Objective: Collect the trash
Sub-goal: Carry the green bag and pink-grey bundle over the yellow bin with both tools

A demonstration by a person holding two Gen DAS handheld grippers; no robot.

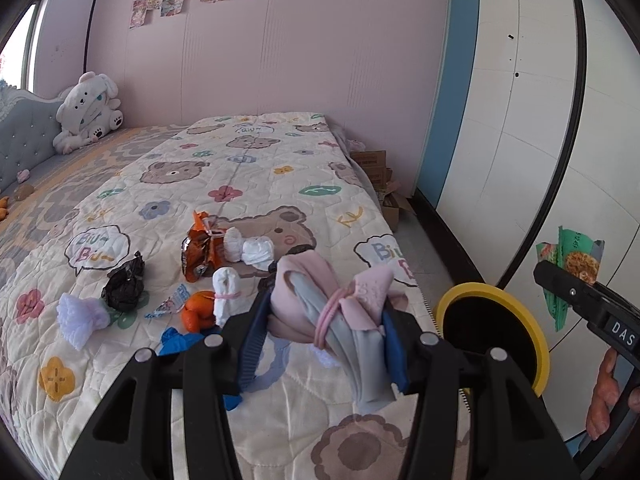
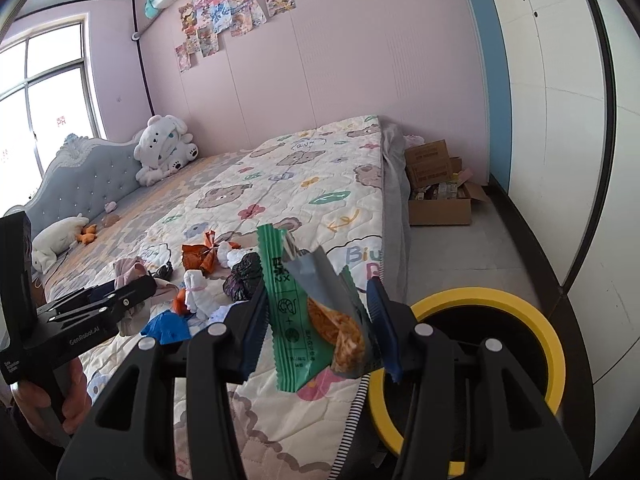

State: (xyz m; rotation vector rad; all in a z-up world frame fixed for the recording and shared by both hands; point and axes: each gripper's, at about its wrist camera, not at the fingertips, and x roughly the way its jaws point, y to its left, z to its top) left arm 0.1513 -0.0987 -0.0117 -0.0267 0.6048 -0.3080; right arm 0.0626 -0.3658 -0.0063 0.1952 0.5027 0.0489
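My left gripper (image 1: 324,328) is shut on a pink and grey cloth bundle (image 1: 340,316) tied with a pink band, held above the bed near its foot edge. My right gripper (image 2: 320,316) is shut on a green snack wrapper (image 2: 316,320), held above the bed edge beside the yellow-rimmed trash bin (image 2: 548,344). The bin (image 1: 538,344) also shows in the left wrist view, with the right gripper and wrapper (image 1: 568,264) above it. Trash lies on the bed: an orange wrapper (image 1: 202,250), a black crumpled bag (image 1: 124,284), white tissues (image 1: 248,246), a blue scrap (image 1: 180,340).
The bed has a bear-print quilt (image 1: 240,168), a white plush toy (image 1: 90,110) and a grey headboard (image 1: 20,136). Cardboard boxes (image 2: 438,188) stand on the floor past the bed's foot. A white wardrobe wall (image 2: 560,120) runs along the right.
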